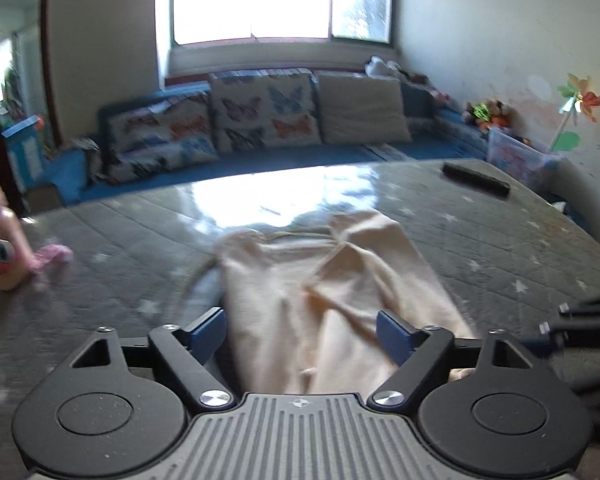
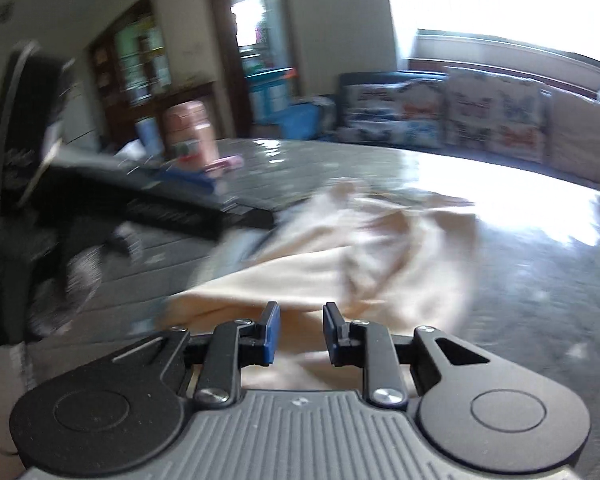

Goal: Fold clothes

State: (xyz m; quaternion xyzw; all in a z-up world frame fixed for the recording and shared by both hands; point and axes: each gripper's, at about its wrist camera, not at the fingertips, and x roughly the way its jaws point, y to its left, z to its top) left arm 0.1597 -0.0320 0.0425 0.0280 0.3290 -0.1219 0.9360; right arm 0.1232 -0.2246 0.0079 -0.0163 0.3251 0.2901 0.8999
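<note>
1. Two tools over one cream garment [image 1: 320,292] crumpled on the grey desk [image 1: 120,240].
2. Left tool [image 1: 302,330]: angled downward, jaws wide, cloth between, pads not pressing.
3. Right tool [image 2: 301,332]: angled downward, narrowly parted, gripping nothing.
4. Three cushions [image 1: 260,112] behind.

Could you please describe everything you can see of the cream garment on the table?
The cream garment is a soft, plain, pale cloth, crumpled and only partly flattened, with loose folds bunched across its middle. It lies on the grey star-patterned table cover, running away from both cameras toward the glare from the window. Its near edge passes between the open jaws of the left gripper and the right gripper; neither visibly pinches it.
</note>
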